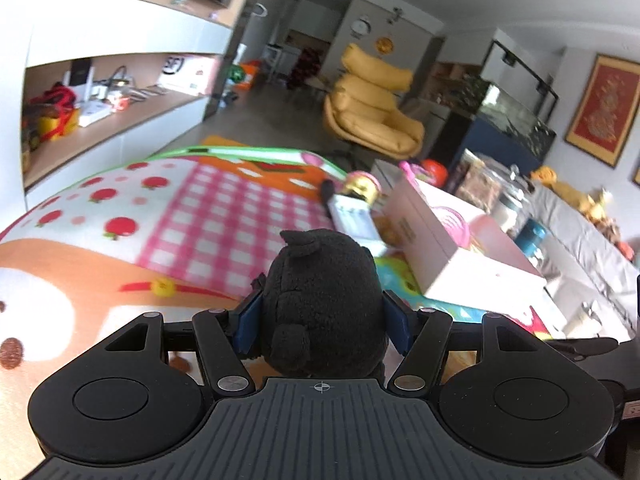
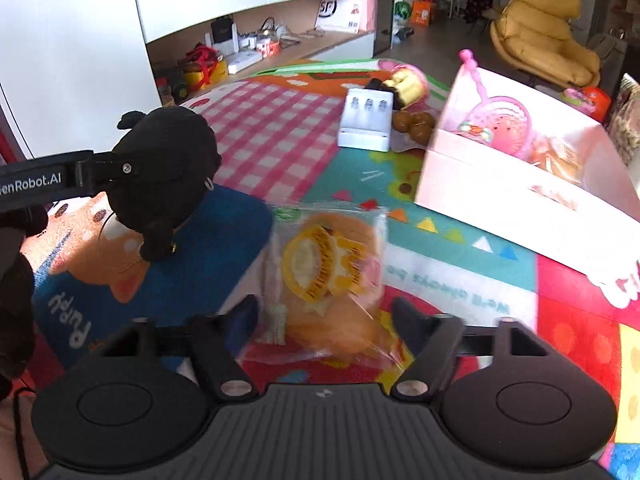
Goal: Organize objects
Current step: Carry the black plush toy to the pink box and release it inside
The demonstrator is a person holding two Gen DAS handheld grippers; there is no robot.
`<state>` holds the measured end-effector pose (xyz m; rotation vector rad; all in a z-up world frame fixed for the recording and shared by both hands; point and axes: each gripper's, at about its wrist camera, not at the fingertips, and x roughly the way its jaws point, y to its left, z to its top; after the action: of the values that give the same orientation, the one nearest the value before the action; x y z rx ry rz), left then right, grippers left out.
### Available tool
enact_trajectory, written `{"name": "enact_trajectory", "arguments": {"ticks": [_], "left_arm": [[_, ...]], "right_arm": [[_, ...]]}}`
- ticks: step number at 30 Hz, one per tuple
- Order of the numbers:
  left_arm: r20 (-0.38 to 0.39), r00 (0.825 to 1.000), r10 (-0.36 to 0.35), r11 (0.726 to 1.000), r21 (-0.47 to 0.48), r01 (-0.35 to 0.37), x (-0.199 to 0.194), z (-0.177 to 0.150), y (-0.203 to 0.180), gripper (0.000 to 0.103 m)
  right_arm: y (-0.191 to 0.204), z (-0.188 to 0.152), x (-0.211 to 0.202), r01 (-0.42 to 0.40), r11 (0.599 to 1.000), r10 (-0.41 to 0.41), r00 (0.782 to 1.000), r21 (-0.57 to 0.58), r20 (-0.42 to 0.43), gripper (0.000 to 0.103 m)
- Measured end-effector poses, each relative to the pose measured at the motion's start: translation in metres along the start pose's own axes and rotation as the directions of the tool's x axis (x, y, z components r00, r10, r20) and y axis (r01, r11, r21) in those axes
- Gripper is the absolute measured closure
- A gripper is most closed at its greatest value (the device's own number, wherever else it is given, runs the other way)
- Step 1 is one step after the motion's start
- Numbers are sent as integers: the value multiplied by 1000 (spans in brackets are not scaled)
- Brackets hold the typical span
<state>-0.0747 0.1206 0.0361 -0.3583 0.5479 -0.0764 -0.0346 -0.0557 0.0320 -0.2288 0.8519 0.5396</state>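
Note:
My left gripper (image 1: 322,314) is shut on a black plush toy (image 1: 322,300) and holds it above the colourful play mat (image 1: 168,208). The same toy (image 2: 164,176) shows in the right wrist view, held in the left gripper (image 2: 120,172) clear of the mat. My right gripper (image 2: 324,312) is open, its fingers on either side of a clear bag of bread with a yellow label (image 2: 332,276) that lies on the mat (image 2: 460,264). A pink-white box (image 2: 516,184) with a pink basket inside stands at the right.
A white battery charger (image 2: 366,120), brown round fruits (image 2: 414,124) and a yellow toy (image 2: 406,82) lie at the mat's far side. A wall shelf (image 2: 256,46) with clutter stands at the left, a yellow armchair (image 1: 372,112) beyond the mat.

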Motion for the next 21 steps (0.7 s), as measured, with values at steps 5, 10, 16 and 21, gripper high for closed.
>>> {"name": "enact_trajectory", "arguments": {"ticks": [5, 10, 16, 21], "left_arm": [[-36, 999, 6, 998, 56, -4, 6, -1, -23, 35], [-69, 997, 40, 996, 76, -35, 16, -2, -35, 35], [-81, 994, 80, 996, 53, -76, 17, 2, -35, 35], [-83, 991, 106, 992, 78, -100, 18, 3, -39, 35]], "right_arm": [[-17, -14, -5, 20, 999, -21, 999, 26, 44, 16], [-32, -28, -10, 30, 998, -34, 996, 54, 84, 8], [-42, -32, -11, 12, 997, -21, 994, 77, 112, 3], [-37, -27, -16, 13, 999, -18, 988, 32, 151, 0]]}}
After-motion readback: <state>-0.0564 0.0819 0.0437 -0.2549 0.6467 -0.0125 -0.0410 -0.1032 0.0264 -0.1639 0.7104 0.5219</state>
